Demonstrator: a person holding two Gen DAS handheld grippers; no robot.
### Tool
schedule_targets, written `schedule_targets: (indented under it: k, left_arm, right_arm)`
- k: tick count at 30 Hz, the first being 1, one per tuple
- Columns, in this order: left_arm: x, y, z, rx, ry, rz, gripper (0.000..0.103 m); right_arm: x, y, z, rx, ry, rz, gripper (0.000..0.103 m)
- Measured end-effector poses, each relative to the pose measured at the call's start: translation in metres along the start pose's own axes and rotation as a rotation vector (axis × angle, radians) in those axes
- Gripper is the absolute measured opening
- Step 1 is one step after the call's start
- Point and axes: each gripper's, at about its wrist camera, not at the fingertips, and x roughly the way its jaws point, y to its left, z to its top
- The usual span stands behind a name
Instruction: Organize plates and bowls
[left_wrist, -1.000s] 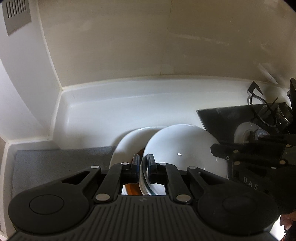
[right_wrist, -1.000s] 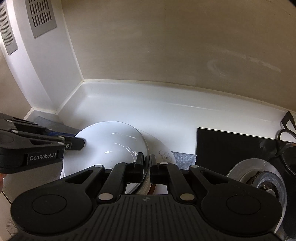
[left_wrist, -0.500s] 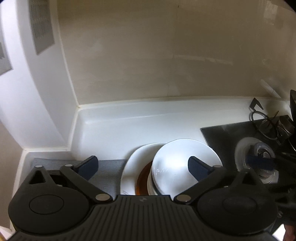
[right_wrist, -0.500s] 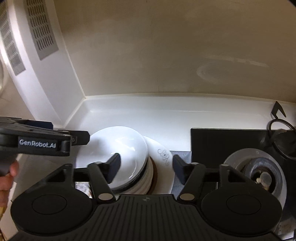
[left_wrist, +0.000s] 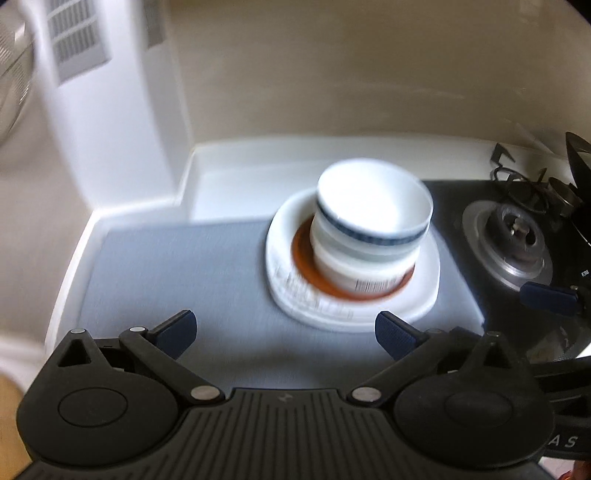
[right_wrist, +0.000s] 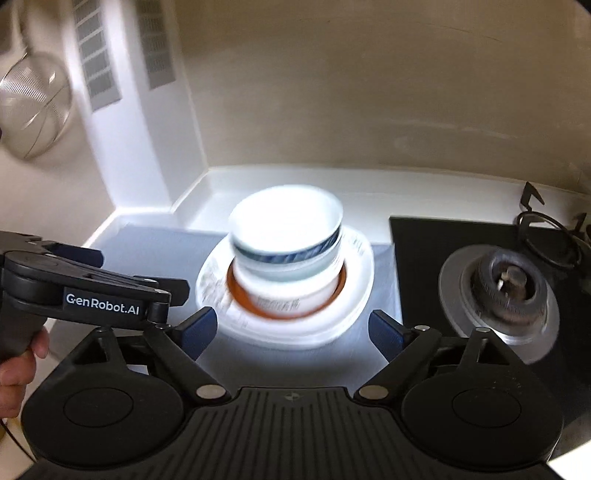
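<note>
On the grey mat (left_wrist: 177, 266) on the counter (left_wrist: 229, 173), the stacked bowls (left_wrist: 373, 225) sit on a white plate (left_wrist: 424, 291), my left tongs (left_wrist: 284, 332) wide and empty, my right tongs (right_wrist: 291, 328) opening, nothing between them.

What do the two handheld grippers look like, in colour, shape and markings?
Both are matte black plastic. The left gripper and right gripper each have a ribbed base, two round discs, linkage arms with silver rivets, and dark blue finger pads. The left gripper's side reads "GenRobot.AI" in white. No cables or sleeves show.
</note>
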Motion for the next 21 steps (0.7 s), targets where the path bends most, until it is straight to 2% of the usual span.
schedule_targets:
  k: [5,11,21]
  left_arm:
    - [-0.025,0.012,-0.026,-0.023,-0.018,0.018,0.103]
    - [-0.055,0.015,-0.047,-0.005,-0.076,0.035,0.103]
    - [-0.084,-0.001,-0.073,0.045,-0.107,-0.018,0.103]
  right_arm:
    - [-0.019,0.017,-0.018,-0.040,-0.010,-0.007,0.092]
    - [-0.045,0.027,-0.033,-0.008,-0.055,-0.056,0.093]
    - [-0.093,0.033,-0.064,0.005,-0.125,-0.132,0.093]
